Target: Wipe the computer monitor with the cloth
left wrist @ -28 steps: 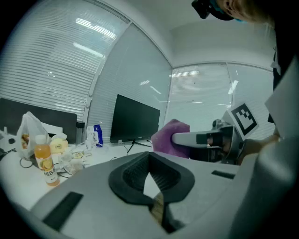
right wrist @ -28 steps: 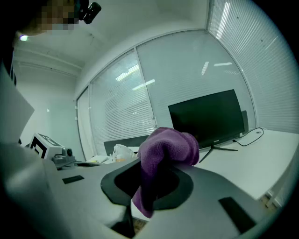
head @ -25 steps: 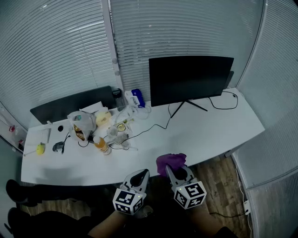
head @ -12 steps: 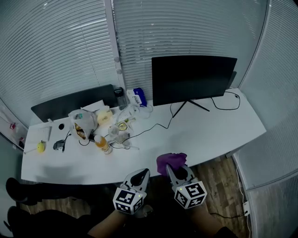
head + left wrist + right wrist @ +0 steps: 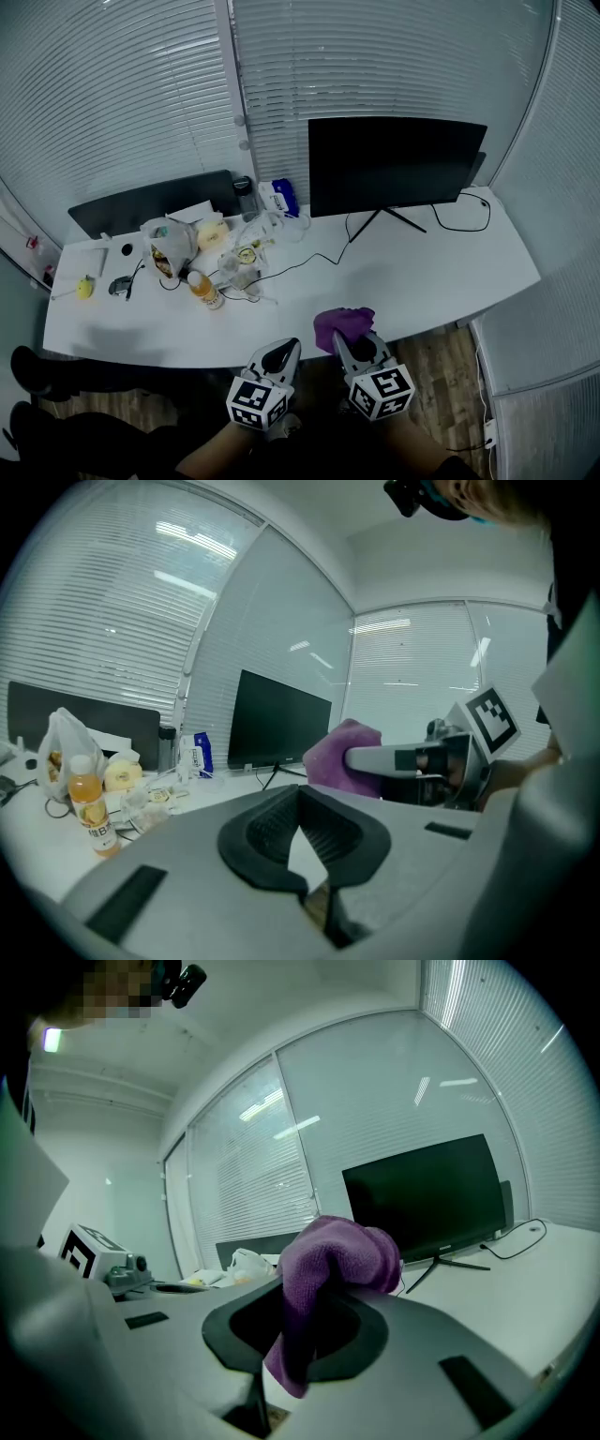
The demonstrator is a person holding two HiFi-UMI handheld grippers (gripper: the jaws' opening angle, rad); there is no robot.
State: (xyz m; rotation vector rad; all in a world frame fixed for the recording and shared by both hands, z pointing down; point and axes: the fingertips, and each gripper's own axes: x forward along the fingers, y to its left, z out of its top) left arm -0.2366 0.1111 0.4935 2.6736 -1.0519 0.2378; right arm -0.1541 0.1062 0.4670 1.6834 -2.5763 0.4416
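we pinch a crumpled purple cloth (image 5: pixel 343 324) in our right gripper (image 5: pixel 350 344) by the white desk's (image 5: pixel 441 272) front edge, left gripper (image 5: pixel 281 355) jaws together on nothing, wide black flat monitor (image 5: pixel 394 165) upright at the back, long axis left-right, screen facing us, orange drink bottle's (image 5: pixel 203 291) label too small to read

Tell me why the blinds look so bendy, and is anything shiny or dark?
Head view: the wide lens bends the blinds and the desk edge into curves. Left gripper view: lamp glare streaks the blinds, and the picture's corners go black. Right gripper view: the purple cloth looks sharp, and the corners are dark too.

monitor (image 5: pixel 394 164) 1 | cloth (image 5: pixel 342 324) 1 | desk (image 5: pixel 450 262) 1 | orange bottle (image 5: pixel 202 290) 1 | left gripper (image 5: pixel 285 351) + right gripper (image 5: pixel 354 349) = 2
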